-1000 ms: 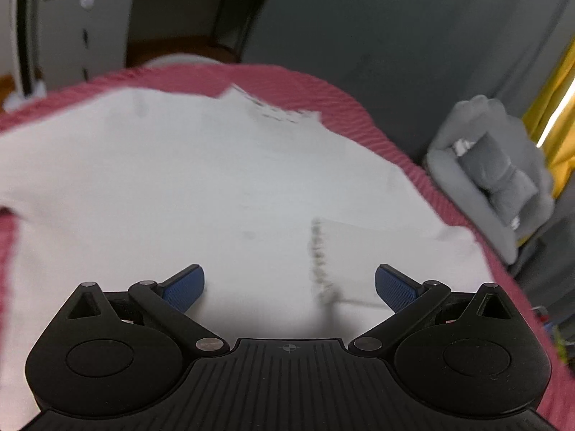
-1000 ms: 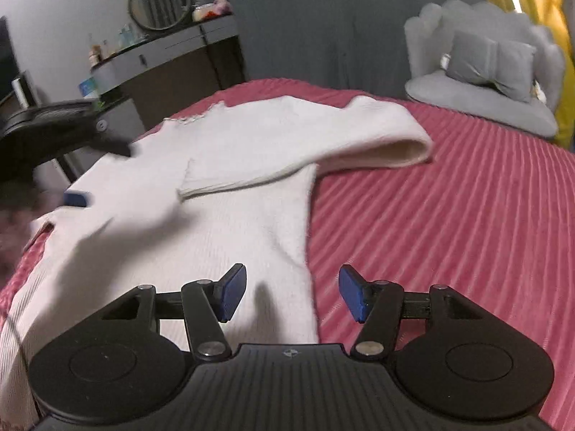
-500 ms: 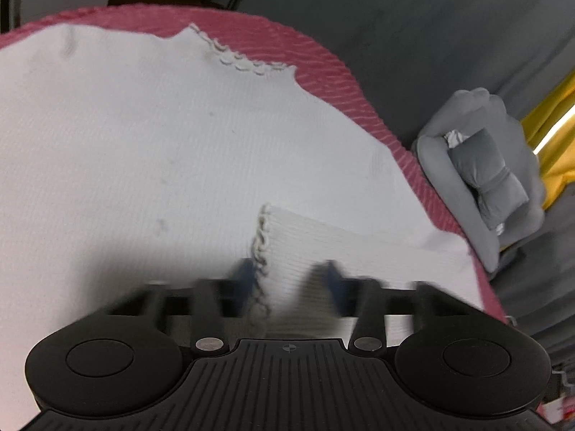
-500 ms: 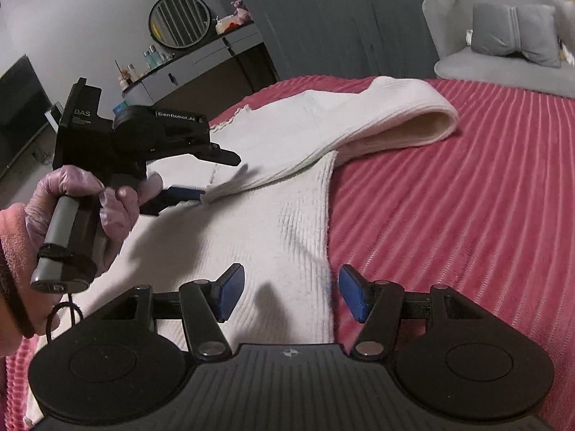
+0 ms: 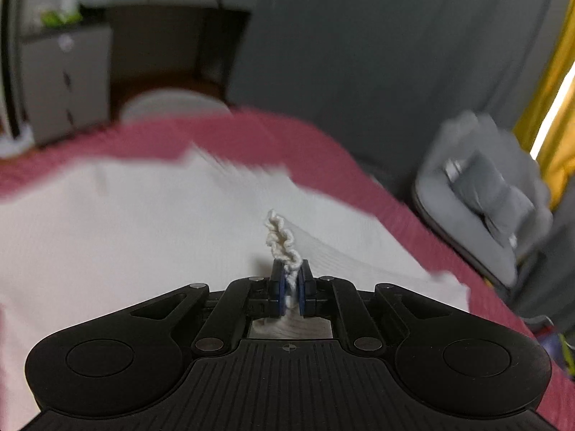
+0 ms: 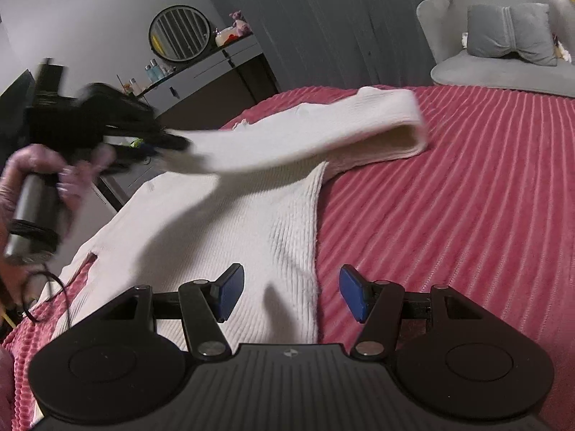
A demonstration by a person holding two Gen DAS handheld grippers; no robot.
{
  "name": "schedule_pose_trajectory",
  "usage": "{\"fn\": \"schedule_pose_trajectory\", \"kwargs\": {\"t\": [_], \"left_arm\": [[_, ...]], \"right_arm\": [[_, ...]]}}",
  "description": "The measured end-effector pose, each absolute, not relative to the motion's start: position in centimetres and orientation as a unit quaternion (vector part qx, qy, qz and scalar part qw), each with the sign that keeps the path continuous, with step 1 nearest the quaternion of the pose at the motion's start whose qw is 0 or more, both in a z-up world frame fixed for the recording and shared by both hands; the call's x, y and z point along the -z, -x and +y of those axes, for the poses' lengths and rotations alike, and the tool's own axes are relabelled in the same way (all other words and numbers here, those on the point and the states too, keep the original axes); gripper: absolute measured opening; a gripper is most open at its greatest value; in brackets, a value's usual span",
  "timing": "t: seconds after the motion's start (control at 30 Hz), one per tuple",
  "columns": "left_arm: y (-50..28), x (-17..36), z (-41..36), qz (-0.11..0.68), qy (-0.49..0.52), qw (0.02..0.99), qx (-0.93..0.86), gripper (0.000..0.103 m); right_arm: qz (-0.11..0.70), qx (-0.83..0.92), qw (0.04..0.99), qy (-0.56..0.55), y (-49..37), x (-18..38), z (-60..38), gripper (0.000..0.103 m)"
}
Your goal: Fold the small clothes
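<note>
A small white ribbed sweater point(image 6: 230, 230) lies flat on a pink ribbed bedspread point(image 6: 449, 197). My left gripper point(image 5: 291, 292) is shut on the frilled cuff point(image 5: 282, 240) of its right sleeve, which bunches up between the blue pads. In the right wrist view that left gripper point(image 6: 169, 143) holds the sleeve point(image 6: 305, 140) lifted off the sweater's body, stretched from the shoulder fold at the right. My right gripper point(image 6: 291, 296) hovers open over the sweater's lower right side edge, nothing between its fingers.
A grey shell-shaped chair with a bow cushion point(image 6: 503, 36) stands past the bed at the right. A dark dresser with a round mirror point(image 6: 179, 32) and bottles stands at the far wall. A gloved hand point(image 6: 54, 183) grips the left gripper's handle.
My left gripper went from wide open to shut on the sleeve cuff, then rose and pulled the sleeve up off the sweater. The right gripper has stayed open over the sweater's lower edge.
</note>
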State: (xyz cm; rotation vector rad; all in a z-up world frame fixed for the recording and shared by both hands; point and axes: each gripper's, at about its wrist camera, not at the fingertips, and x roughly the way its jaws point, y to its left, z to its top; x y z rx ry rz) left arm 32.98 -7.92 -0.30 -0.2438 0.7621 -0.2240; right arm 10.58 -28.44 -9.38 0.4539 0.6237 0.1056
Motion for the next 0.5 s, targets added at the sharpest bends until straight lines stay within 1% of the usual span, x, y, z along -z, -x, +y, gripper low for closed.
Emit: {"fn": "schedule_pose_trajectory", "kwargs": {"t": [0.13, 0.27, 0.37, 0.5], "left_arm": [[-33.0, 0.5, -2.3, 0.361, 0.122, 0.924, 0.037, 0.009], [-32.9, 3.9, 2.3, 0.385, 0.144, 0.911, -0.015, 0.009], [-32.6, 5.7, 4.1, 0.398, 0.156, 0.904, -0.026, 0.009], [-33.0, 6.4, 5.2, 0.399, 0.167, 0.902, -0.009, 0.009]], "right_arm": [[0.305, -0.054, 0.927, -0.211, -10.8, 9.2, -27.9, 0.059], [0.31, -0.042, 0.931, -0.189, -11.1, 9.2, -27.4, 0.059], [0.315, -0.032, 0.933, -0.173, -11.7, 9.1, -27.2, 0.059], [0.304, -0.005, 0.944, -0.128, -13.1, 8.0, -27.0, 0.06]]}}
